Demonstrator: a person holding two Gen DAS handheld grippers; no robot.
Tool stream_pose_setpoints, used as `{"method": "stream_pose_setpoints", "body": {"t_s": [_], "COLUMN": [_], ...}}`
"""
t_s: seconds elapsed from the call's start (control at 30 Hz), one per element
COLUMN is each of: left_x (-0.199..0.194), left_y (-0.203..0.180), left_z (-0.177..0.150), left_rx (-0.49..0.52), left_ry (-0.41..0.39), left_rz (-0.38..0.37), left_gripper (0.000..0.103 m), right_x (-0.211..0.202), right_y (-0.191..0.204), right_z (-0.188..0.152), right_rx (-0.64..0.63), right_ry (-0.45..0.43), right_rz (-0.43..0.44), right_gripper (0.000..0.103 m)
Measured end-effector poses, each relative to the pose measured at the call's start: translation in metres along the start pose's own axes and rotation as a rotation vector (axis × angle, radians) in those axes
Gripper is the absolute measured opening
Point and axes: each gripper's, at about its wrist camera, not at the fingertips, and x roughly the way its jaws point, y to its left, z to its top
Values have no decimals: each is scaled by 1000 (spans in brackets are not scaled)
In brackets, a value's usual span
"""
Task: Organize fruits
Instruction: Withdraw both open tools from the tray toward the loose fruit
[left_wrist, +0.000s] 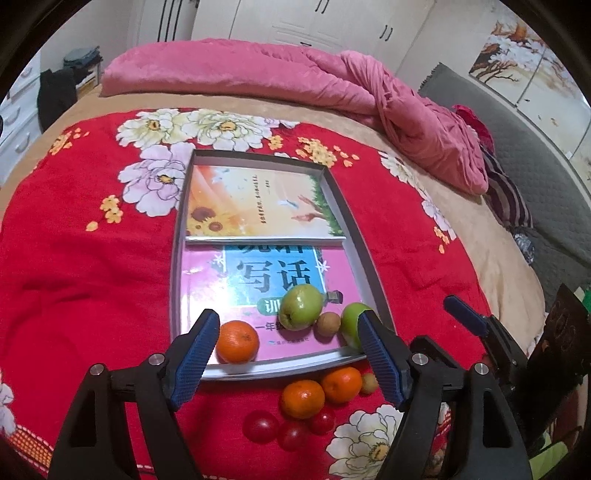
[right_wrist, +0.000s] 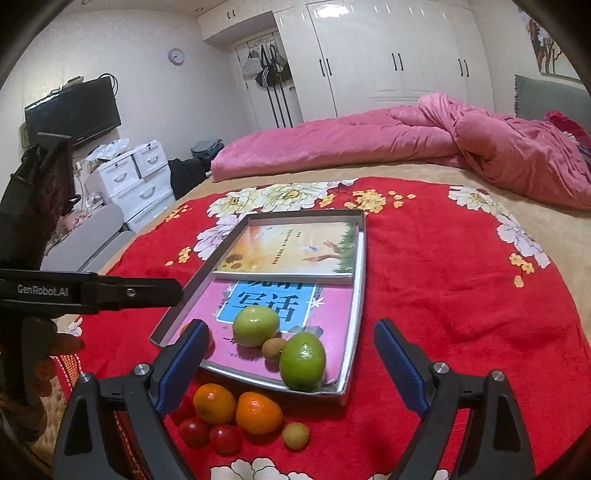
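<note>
I am holding both the left tongs (left_wrist: 288, 343) and right tongs (right_wrist: 291, 354) released above the tray (right_wrist: 354, 314), lower centre, bearing two green apples (right_wrist: 255, 325).

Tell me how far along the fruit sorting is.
Partly done. In the tray sit two green fruits, a small brown fruit and one orange. The left gripper and right gripper are both open and empty. Left on the red cloth: two oranges, cherry tomatoes and a small yellowish fruit.
</note>
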Motion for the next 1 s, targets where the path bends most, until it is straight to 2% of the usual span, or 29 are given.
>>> {"method": "stream_pose_setpoints", "body": {"t_s": [0.43, 1.0], "left_x": [-22, -25], "left_y": [13, 18], "left_z": [-4, -22], "left_rx": [-4, 24], "left_ry": [-39, -30], "left_rz": [33, 45], "left_gripper": [78, 78], "right_x": [-12, -19], "right_y": [-15, -2], "right_z": [6, -4], "right_rx": [32, 6], "right_ry": [-27, -9], "right_rz": [-54, -18], "right_gripper": [91, 92]}}
